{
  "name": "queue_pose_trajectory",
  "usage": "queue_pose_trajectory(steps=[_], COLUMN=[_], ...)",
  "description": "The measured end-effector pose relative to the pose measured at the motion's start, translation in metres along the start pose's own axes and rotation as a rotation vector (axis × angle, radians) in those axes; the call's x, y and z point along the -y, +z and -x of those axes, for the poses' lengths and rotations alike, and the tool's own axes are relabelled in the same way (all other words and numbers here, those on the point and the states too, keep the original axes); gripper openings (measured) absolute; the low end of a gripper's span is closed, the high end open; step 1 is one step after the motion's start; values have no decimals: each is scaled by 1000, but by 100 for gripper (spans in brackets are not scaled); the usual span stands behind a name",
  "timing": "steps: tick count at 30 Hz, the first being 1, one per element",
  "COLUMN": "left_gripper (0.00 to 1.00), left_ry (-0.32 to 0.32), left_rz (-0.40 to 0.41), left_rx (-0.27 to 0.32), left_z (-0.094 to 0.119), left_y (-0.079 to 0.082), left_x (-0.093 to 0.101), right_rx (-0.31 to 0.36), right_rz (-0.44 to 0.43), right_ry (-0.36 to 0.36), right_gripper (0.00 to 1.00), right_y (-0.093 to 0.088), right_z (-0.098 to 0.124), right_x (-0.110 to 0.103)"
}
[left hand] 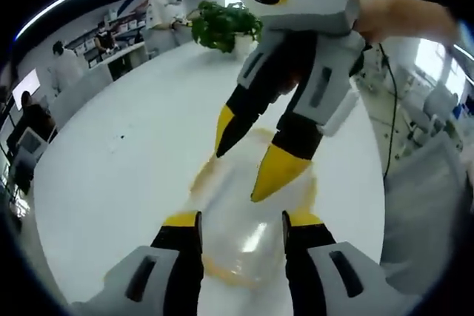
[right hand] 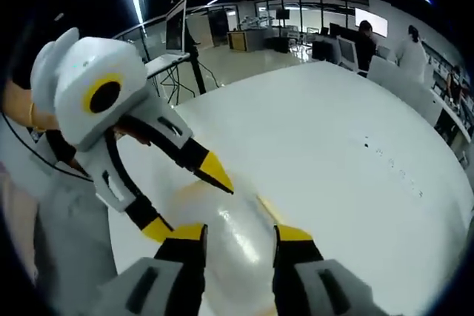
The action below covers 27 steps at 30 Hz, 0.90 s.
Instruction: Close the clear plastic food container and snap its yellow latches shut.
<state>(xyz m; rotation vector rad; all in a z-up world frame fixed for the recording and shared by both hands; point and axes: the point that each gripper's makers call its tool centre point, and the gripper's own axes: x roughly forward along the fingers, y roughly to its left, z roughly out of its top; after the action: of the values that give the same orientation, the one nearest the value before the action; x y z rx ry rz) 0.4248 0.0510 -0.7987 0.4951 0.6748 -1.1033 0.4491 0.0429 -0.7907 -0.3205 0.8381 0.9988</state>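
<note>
Two grippers converge on a clear plastic container point(left hand: 241, 234) resting on a white table point(left hand: 111, 183), its yellow latches point(left hand: 304, 218) showing at the edges. The risk now, by judgement, is the light, slick box skating across the smooth top if one side presses a latch without the other bracing it, or a jaw tip glancing off the rounded lid. In the left gripper view, the left gripper point(left hand: 241, 221) has its jaws apart, straddling the near end of the container; contact cannot be confirmed. To its right, the right gripper point(left hand: 248, 164) reaches down from above, jaws spread, tips over the lid's far end. In the right gripper view, the right gripper point(right hand: 241, 234) likewise brackets the container point(right hand: 233, 246), gripping nothing.
</note>
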Motion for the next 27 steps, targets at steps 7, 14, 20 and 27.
queue_pose_trajectory(steps=[7,14,20,27], left_gripper=[50,53,52,51], left_ry=[-23,-31,5,35], left_rz=[-199,-231,-269,-305], left_rx=[13,-13,-12,-17], left_z=[-4,-13,-19,-20], left_y=[3,-6,-6,-6], left_x=[17,26,24,20], right_rx=[-75,-158,-194,-230], right_rz=[78,185,187,150], right_ry=[22,54,92,134], right_gripper=[37,39,39,39], right_y=[-3,-6,-8,-5], right_z=[-7,-13,-24,-28], right_x=[5,9,10,10])
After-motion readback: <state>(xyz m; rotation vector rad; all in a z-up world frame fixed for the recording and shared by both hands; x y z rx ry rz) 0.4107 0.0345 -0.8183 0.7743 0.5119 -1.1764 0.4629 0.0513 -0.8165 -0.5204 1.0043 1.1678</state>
